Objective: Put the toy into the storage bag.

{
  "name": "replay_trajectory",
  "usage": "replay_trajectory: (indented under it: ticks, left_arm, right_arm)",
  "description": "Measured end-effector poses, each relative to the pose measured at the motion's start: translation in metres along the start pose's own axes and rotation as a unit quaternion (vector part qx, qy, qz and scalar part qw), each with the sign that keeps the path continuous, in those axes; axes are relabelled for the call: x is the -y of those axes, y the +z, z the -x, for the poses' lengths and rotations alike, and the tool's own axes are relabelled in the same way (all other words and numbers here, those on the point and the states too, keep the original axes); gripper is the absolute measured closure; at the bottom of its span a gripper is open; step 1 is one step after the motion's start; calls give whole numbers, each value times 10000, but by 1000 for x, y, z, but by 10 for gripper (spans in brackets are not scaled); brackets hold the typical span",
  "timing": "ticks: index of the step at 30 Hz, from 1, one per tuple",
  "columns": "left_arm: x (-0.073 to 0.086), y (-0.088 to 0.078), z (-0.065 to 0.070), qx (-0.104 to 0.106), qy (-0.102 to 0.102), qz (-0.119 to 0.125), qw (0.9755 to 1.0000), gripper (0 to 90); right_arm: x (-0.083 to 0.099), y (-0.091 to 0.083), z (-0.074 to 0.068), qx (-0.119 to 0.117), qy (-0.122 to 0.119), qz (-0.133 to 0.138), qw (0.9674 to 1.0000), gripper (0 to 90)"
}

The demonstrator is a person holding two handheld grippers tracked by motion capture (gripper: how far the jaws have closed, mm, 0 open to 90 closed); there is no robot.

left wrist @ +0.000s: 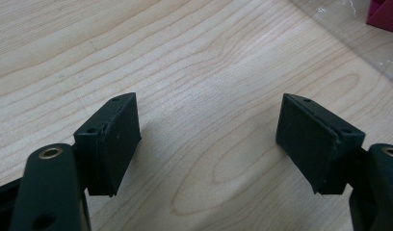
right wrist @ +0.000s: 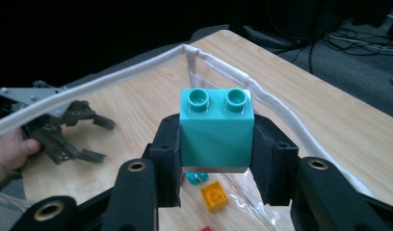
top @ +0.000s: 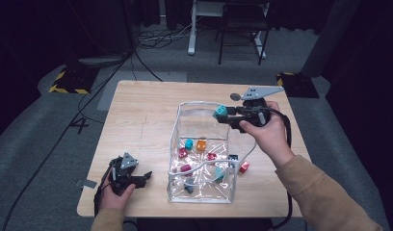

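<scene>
My left claw [top: 142, 177] is just parked on the table [top: 137, 110], jaws wide with nothing in them. Most bricks already sit in the clear bag [top: 204, 190], though a red brick [top: 244, 167] waits outside it. My right claw [right wrist: 216, 159] grips a teal brick [right wrist: 216, 130] over the bag's rim, so I'd say nearly done.

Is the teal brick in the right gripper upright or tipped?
Upright: the teal brick sits with both studs facing up, clamped between the right gripper pads.

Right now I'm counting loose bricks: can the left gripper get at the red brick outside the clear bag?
Probably not directly: the left gripper rests open, and the clear bag stands between it and the red brick.
</scene>
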State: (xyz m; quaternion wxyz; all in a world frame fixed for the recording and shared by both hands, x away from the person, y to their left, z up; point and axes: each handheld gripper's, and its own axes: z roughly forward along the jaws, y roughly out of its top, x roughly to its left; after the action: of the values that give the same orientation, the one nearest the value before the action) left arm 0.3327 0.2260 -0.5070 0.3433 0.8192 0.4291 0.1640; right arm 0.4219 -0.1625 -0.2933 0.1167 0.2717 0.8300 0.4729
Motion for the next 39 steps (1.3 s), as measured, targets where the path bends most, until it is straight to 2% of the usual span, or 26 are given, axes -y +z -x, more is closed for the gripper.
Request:
replay_trajectory:
  ticks: [4,10,18,25,27,29,31,34,39]
  left_arm:
    - [0,0,0,11,5,0,10000,236]
    - [0,0,0,37,12,-8,10000,236]
    - [0,0,0,45,19,-8,10000,236]
    - [0,0,0,56,39,-7,10000,236]
    - [0,0,0,58,40,-7,10000,236]
    - [0,0,0,63,40,-5,10000,236]
    - [0,0,0,64,45,-6,10000,236]
    - [0,0,0,64,49,-7,10000,235]
    - [0,0,0,74,46,-7,10000,234]
  right_arm:
    - [-4,11,-1,-88,69,26,9999,590]
    - [-8,34,-3,-141,105,-111,9998,590]
    - [-4,56,-10,-193,92,-392,9990,590]
    - [4,66,-12,-246,287,-680,9970,587]
    - [6,68,-14,-317,397,-795,9955,515]
    - [7,70,-16,-418,400,-844,9947,442]
    - [6,67,-19,-334,288,-769,9961,387]
    - [3,60,-22,-353,256,-472,9979,359]
    - [-4,42,-22,-309,238,-189,9991,357]
